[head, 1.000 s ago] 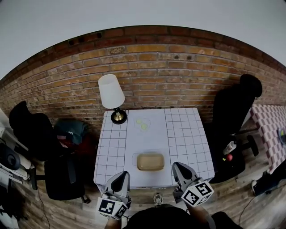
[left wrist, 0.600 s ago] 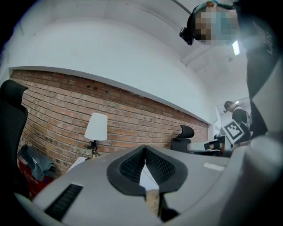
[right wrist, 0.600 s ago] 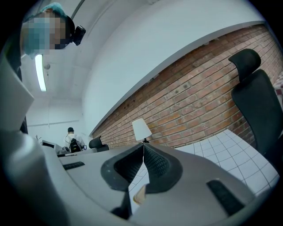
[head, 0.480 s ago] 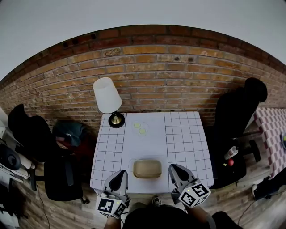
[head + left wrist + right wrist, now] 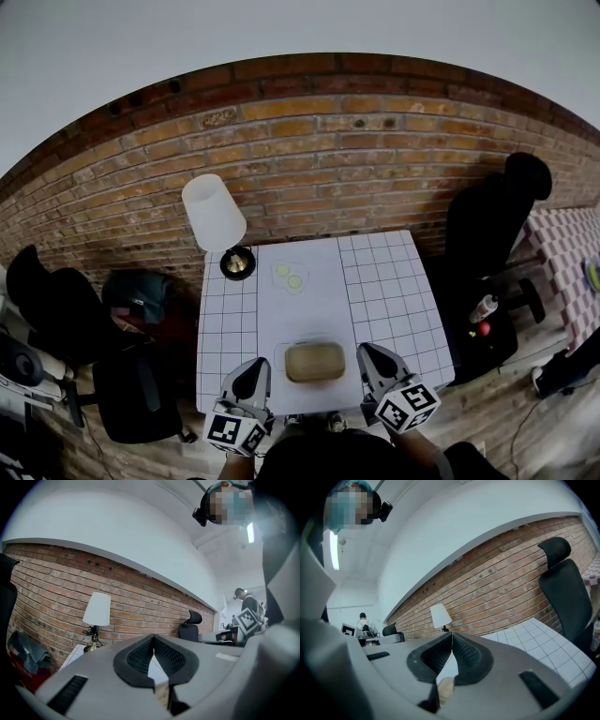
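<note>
I have both grippers low at the near edge of the table (image 5: pixel 394 291), flanking a tan rectangular dish (image 5: pixel 315 362). My left gripper (image 5: pixel 251 370) sits just left of the dish, jaws pressed together on nothing. My right gripper (image 5: pixel 372 356) sits just right of it, also pressed together and empty. Beyond the dish lie two pale green slices (image 5: pixel 289 277). Beyond and left of it stands a white lamp (image 5: pixel 214 214).

Rough brick wall (image 5: pixel 375 178); glossy brass lamp base (image 5: pixel 236 264); matt tray (image 5: pixel 315 362); ribbed matt fingers (image 5: pixel 136 662).
</note>
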The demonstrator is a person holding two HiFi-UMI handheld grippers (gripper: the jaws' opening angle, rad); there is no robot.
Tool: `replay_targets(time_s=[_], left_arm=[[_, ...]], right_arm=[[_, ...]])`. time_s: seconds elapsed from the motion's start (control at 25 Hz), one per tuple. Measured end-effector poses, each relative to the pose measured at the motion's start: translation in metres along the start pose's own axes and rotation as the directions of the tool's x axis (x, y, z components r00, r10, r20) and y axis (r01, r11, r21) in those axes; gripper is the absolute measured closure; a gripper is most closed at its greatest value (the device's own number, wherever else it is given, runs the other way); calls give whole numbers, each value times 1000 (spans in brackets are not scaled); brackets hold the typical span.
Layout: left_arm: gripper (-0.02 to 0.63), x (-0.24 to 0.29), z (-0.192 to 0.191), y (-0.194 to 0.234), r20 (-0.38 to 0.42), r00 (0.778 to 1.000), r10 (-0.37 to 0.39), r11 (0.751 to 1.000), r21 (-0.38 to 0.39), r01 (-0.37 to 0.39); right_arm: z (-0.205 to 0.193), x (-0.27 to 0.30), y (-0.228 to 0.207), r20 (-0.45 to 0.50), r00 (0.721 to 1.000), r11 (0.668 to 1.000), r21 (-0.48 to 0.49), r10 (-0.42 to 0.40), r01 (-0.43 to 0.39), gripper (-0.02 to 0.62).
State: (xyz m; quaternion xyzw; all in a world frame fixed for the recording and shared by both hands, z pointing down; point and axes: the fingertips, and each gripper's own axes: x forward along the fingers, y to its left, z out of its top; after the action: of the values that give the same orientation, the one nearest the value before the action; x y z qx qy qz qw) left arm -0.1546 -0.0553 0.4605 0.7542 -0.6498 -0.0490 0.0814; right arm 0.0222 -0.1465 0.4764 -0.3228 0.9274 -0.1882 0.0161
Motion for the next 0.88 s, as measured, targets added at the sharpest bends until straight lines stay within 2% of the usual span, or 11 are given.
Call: replay_targets(time_s=[0.32, 0.48, 0.88], left_arm=[[595, 13, -20, 26, -65, 996, -68, 998, 6, 69], [595, 20, -36, 32, -114, 989, -92, 994, 54, 99], [595, 34, -73, 39, -189, 973, -134, 990, 23, 141]], right_arm=[[-26, 10, -2, 3, 994, 994, 13, -112, 112, 591], [-41, 12, -6, 5, 987, 987, 19, -158, 158, 591], [-82, 15, -28, -64, 971, 972, 40, -229, 232, 591]])
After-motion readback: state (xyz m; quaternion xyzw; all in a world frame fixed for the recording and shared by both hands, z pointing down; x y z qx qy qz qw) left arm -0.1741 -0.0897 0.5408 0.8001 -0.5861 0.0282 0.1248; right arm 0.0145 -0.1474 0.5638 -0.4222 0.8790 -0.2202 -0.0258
